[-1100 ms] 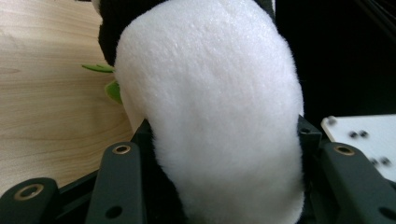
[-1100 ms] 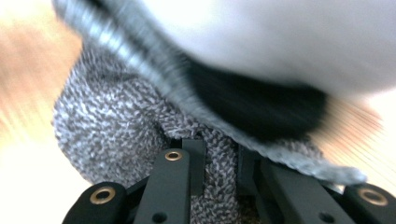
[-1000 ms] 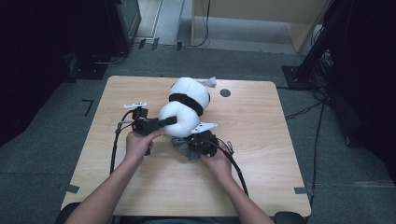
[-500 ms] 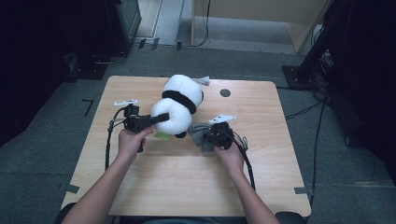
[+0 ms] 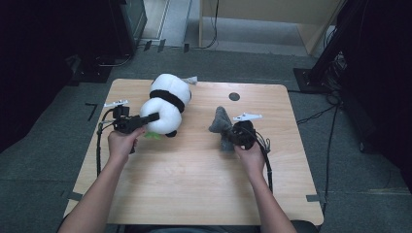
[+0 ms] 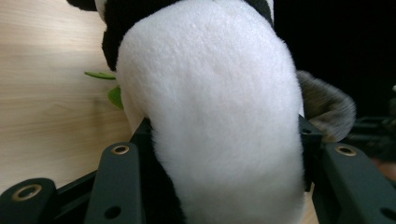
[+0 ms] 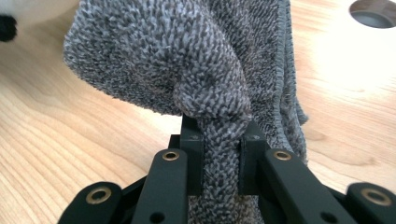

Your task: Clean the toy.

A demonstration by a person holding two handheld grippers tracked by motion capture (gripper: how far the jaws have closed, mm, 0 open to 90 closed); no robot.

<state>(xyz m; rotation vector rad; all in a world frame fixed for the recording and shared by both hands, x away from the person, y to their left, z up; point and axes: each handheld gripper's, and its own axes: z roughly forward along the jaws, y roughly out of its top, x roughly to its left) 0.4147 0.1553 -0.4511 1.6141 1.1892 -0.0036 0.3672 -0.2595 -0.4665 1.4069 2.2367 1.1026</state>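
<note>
While L gripper (image 5: 154, 116) clamps panda (image 5: 167, 102) | R gripper (image 5: 228, 130) pinches towel (image 5: 221, 121)

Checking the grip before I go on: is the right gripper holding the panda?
No, the right gripper is pinched on a grey cloth; the panda sits in the left gripper.

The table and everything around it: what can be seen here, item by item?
Plush panda: one, white and black, far-left of the table, held in the left gripper.
Cloth: one, grey, right of centre, pinched in the right gripper.
Green leaf: one, beside the panda.
Table: one, light wood, with a dark round hole near its far edge.
Left gripper: one, black, shut on the panda.
Right gripper: one, black, shut on the cloth.
</note>
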